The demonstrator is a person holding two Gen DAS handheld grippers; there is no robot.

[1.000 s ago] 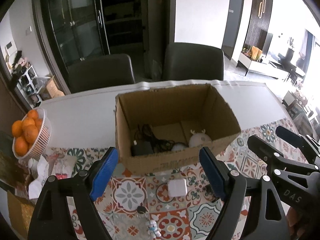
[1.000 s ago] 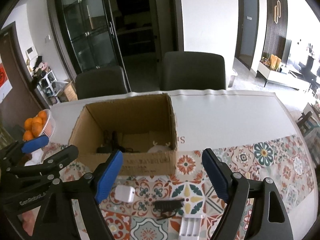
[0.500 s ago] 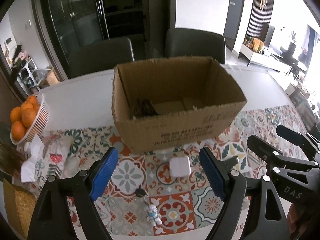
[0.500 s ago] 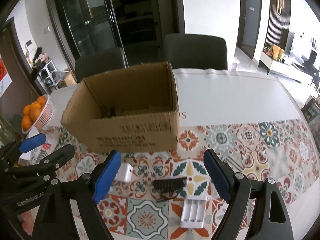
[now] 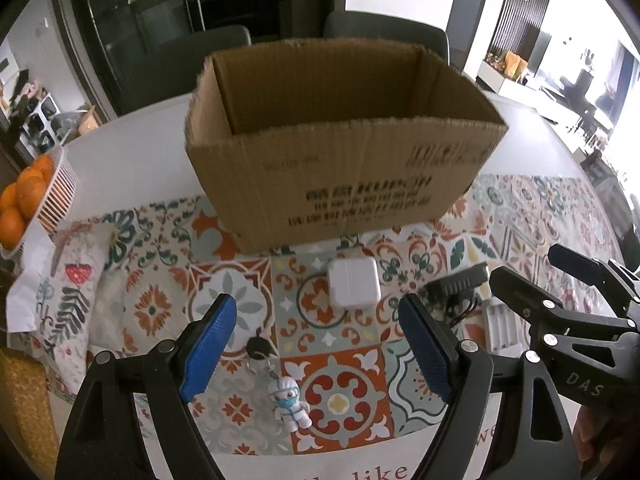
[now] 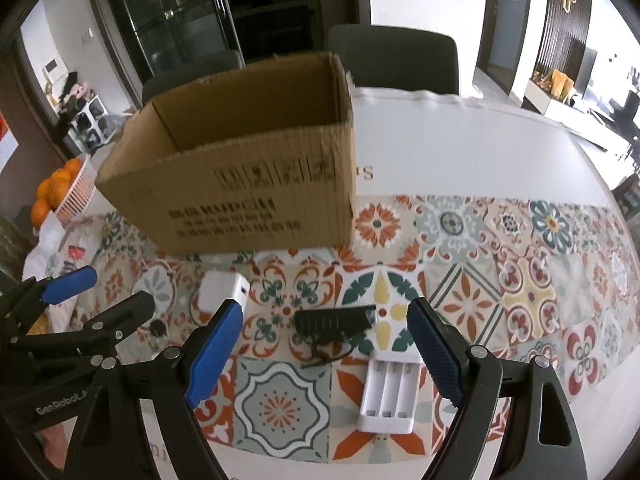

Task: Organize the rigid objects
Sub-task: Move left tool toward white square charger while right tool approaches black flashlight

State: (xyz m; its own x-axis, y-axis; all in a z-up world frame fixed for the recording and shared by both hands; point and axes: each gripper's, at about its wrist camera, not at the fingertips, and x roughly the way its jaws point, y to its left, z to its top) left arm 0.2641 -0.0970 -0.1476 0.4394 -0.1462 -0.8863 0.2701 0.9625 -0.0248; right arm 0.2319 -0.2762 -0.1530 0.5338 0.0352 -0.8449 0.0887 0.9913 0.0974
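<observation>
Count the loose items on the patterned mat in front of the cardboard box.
4: white charger nearest the box, black clip beside it, white battery holder below that, keychain figure between the left tongs. Box contents are hidden.

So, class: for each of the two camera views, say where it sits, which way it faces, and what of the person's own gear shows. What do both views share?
Left wrist view: sits on the left gripper, angled down at the white charger and keychain figure; the right gripper shows at its right edge.
Right wrist view: sits on the right gripper, angled down at the black adapter and battery holder; the left gripper shows at its left edge.
Shared: cardboard box, charger, patterned tablecloth.
</observation>
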